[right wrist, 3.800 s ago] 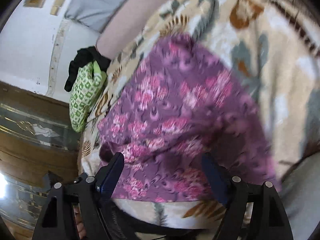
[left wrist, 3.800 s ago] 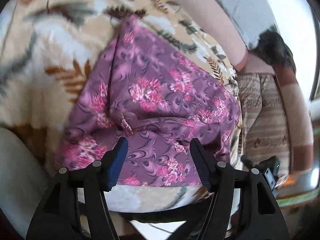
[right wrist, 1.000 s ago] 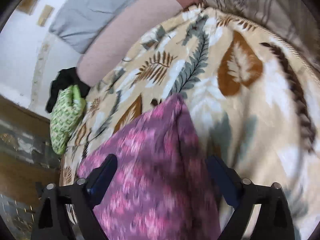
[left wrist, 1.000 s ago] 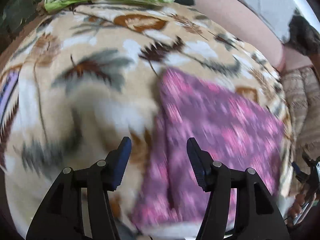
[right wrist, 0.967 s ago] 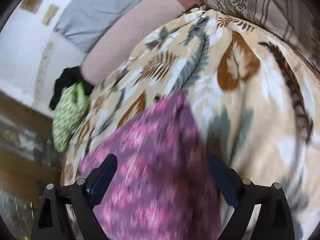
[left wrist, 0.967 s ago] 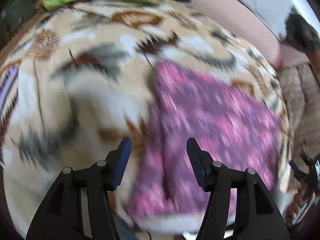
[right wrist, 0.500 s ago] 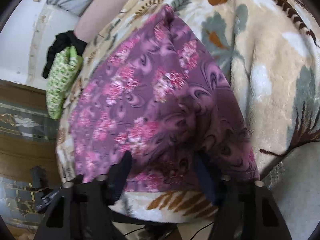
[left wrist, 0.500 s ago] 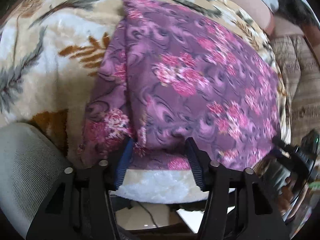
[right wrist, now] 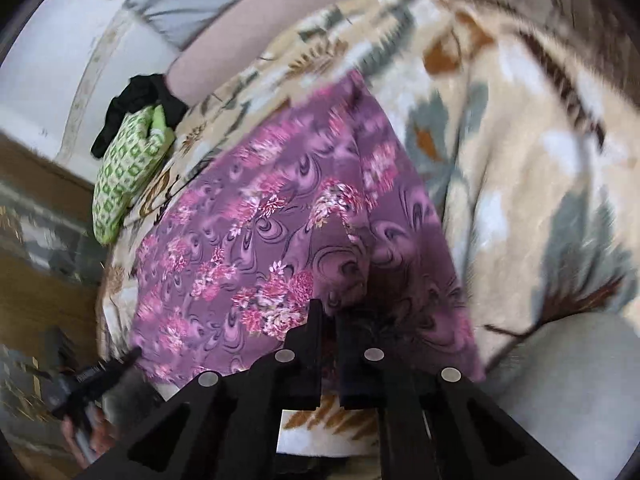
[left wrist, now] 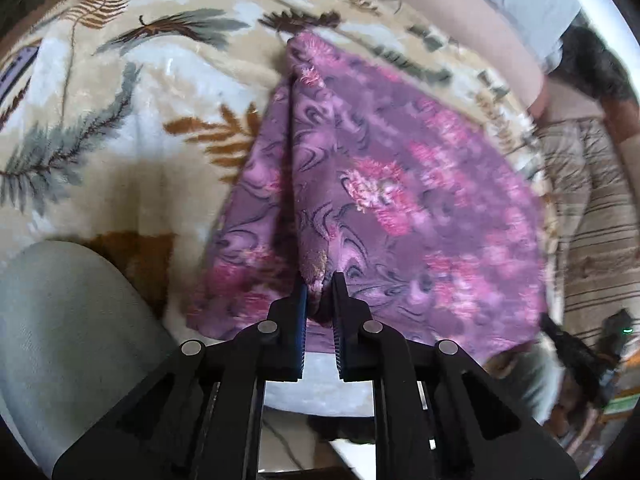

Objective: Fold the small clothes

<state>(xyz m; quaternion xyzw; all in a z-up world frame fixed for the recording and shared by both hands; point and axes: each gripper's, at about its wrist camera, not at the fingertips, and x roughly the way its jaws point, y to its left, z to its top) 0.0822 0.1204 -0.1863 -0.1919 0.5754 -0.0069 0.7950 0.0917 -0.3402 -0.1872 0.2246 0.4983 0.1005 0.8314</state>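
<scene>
- Left claw (left wrist: 319, 290) clenched on near hem of purple floral-print fabric garment (left wrist: 400, 200), pinching a raised pleat.
- Right claw (right wrist: 327, 318) clamped on same garment's (right wrist: 260, 240) near edge; both grips likely set to lift and fold it.
- Garment lies on cream leaf-patterned fleece blanket (left wrist: 120, 100).
- Green patterned cloth bundle (right wrist: 124, 176) well apart at blanket edge; no containers seen.

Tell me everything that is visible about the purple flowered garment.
The purple garment is thin, soft-looking fabric printed with pink flowers and dark swirls. It lies spread on a leaf-patterned fleece blanket, with one side strip folded along a long crease. Its near edge is pinched at two places: the left gripper and the right gripper are both closed on it. The exact garment type cannot be told.
</scene>
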